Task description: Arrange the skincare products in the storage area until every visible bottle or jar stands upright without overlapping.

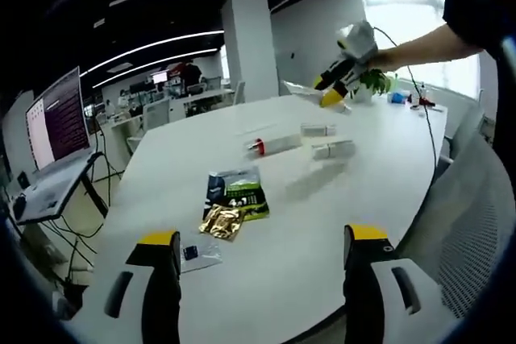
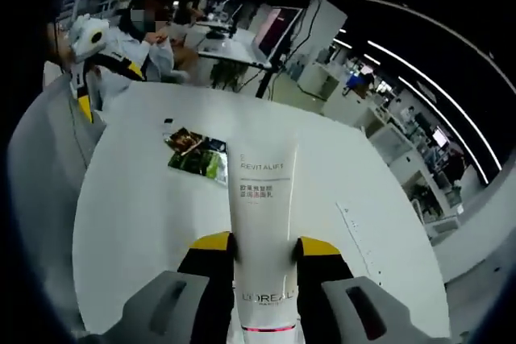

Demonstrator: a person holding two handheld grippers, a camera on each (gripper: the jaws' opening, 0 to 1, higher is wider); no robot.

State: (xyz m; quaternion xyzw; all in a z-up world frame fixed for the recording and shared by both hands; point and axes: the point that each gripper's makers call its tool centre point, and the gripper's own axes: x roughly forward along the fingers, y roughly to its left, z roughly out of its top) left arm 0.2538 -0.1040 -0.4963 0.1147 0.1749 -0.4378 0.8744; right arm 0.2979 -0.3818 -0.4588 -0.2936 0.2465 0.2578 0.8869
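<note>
Right tool clamping white L'Oreal Revitalift squeeze tube, lifted over far bench; left tool gaping wide. Keeping grip firm, lowering cap-down, settling upright beside other white tubes.

Between my right jaws sits a white L'Oréal Revitalift tube, lifted off the table and pointing away from me. On the white table lie a tube with a red cap and two small white boxes, all flat on their sides
</note>
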